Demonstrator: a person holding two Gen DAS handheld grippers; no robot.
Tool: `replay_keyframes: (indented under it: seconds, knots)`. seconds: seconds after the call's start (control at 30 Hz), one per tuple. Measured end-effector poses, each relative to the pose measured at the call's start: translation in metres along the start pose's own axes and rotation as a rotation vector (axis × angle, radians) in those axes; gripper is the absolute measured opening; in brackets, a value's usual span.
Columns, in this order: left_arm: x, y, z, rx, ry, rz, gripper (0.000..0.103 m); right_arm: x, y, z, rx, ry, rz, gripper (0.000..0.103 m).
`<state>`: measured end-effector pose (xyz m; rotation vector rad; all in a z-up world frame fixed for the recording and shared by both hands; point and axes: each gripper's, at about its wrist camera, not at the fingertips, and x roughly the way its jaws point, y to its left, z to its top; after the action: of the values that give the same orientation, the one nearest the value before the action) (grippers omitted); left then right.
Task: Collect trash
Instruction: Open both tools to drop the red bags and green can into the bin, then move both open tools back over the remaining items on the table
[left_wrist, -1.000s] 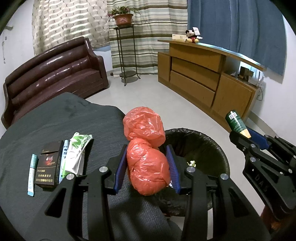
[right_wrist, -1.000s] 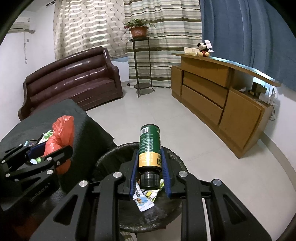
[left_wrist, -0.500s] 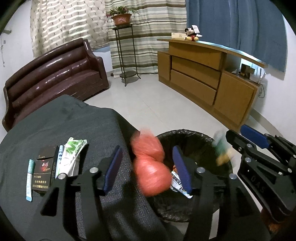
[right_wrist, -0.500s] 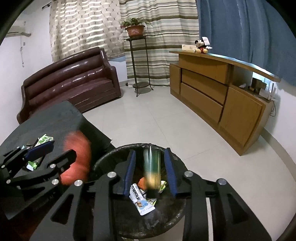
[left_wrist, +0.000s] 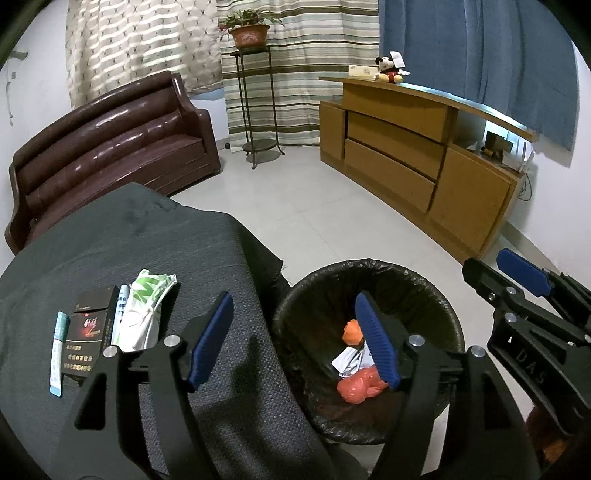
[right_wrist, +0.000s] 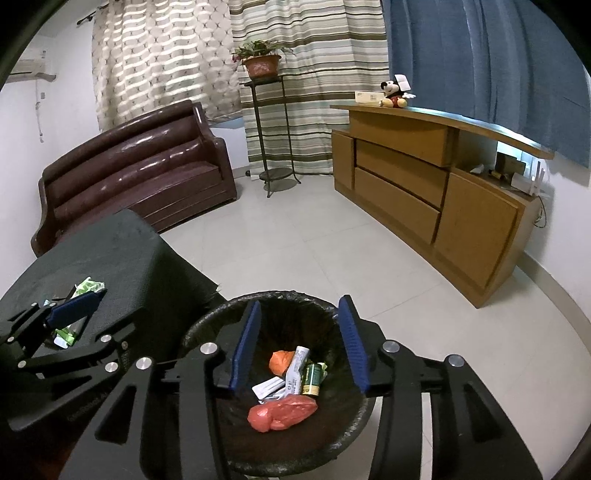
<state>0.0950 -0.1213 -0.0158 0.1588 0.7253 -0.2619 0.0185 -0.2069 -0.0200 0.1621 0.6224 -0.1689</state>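
Pale floor tiles surround the black-lined trash bin (right_wrist: 207, 328) at lower centre, where the red bag (right_wrist: 282, 412) and green bottle (right_wrist: 312, 379) lie. Left gripper (left_wrist: 293, 341) and right gripper (right_wrist: 299, 341) jaws are opening, empty.

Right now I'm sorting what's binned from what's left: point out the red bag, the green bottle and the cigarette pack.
red bag (right_wrist: 282, 408), right wrist view, middle of the crumpled plastic
green bottle (right_wrist: 312, 378), right wrist view, its label
cigarette pack (left_wrist: 85, 334), left wrist view, its dark front face
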Motion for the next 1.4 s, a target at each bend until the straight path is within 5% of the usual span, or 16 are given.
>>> replay_keyframes:
  seconds: [0.17,0.73,1.4]
  knots:
    - [-0.002,0.004,0.0,-0.011,0.0,0.004,0.068,-0.001,0.001,0.0,-0.002,-0.006,-0.002,0.061]
    - [-0.033,0.05,-0.012,-0.067,-0.002,0.06,0.068,-0.003,0.035,-0.003,-0.045,0.015,0.045,0.061]
    - [-0.068,0.182,-0.052,-0.244,0.035,0.252,0.068,0.001,0.123,-0.001,-0.14,0.04,0.186,0.061]
